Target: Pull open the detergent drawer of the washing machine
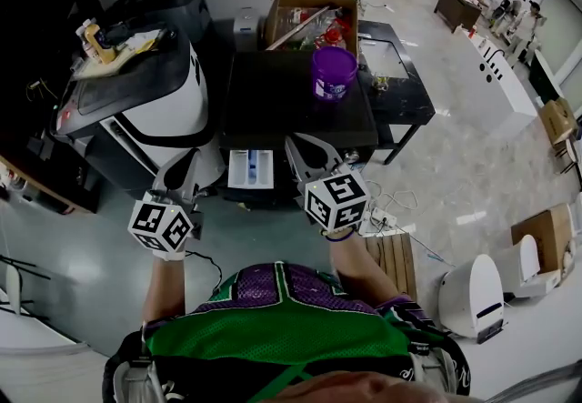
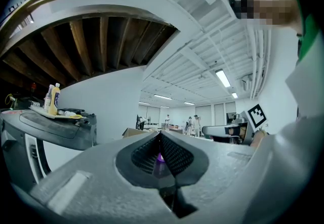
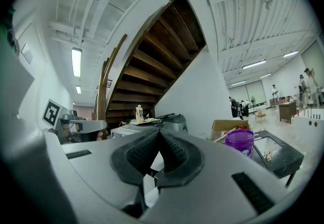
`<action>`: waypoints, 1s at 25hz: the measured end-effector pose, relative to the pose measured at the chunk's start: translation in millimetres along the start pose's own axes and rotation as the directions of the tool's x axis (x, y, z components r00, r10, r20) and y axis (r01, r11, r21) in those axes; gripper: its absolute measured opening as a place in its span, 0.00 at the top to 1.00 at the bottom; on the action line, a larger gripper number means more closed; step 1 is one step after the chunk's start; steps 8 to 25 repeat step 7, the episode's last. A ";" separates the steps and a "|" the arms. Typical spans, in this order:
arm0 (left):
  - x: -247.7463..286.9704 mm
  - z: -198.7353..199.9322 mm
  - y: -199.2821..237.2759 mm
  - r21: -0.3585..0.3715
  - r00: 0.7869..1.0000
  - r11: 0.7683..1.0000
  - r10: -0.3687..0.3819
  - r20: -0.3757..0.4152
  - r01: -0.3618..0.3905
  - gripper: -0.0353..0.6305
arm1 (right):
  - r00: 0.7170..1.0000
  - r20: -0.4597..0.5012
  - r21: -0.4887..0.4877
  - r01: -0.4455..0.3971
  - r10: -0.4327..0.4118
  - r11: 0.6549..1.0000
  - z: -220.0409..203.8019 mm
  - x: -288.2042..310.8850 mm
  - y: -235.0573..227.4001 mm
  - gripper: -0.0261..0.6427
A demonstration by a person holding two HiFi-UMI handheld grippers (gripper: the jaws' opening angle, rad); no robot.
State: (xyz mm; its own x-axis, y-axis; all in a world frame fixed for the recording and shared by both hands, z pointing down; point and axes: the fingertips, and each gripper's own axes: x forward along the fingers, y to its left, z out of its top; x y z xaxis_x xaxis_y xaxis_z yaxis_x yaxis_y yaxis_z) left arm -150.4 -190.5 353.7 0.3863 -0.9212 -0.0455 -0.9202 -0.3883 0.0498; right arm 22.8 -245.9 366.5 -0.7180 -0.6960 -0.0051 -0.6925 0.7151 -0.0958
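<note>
The washing machine (image 1: 300,115) has a flat black top and stands in the middle of the head view. Its white detergent drawer (image 1: 250,168) sticks out of the front, and its compartments show from above. My right gripper (image 1: 299,146) hovers just right of the drawer, shut, with nothing between its pads (image 3: 159,134). Held lower left of the drawer and apart from it, my left gripper (image 1: 187,163) is also shut and empty (image 2: 161,134). Both point level toward the machine.
A purple tub (image 1: 334,74) stands on the machine's top. A cardboard box (image 1: 309,17) of clutter sits behind it, and a black table (image 1: 397,74) to the right. A white and black appliance (image 1: 136,110) carrying a bottle (image 1: 91,40) stands left. A white device (image 1: 473,297) and cables lie on the floor at right.
</note>
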 end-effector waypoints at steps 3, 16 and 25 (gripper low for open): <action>0.4 0.6 0.5 -0.001 1.000 1.000 -0.002 0.001 0.002 0.92 | 1.000 -0.001 -0.004 0.000 0.000 1.000 0.2 0.5 0.5 0.96; 0.1 -1.6 0.2 0.000 1.000 1.000 -0.003 0.000 0.003 0.92 | 1.000 -0.001 -0.005 -0.002 0.002 1.000 -1.6 -0.1 1.1 0.96; 0.1 -1.6 0.2 0.000 1.000 1.000 -0.003 0.000 0.003 0.92 | 1.000 -0.001 -0.005 -0.002 0.002 1.000 -1.6 -0.1 1.1 0.96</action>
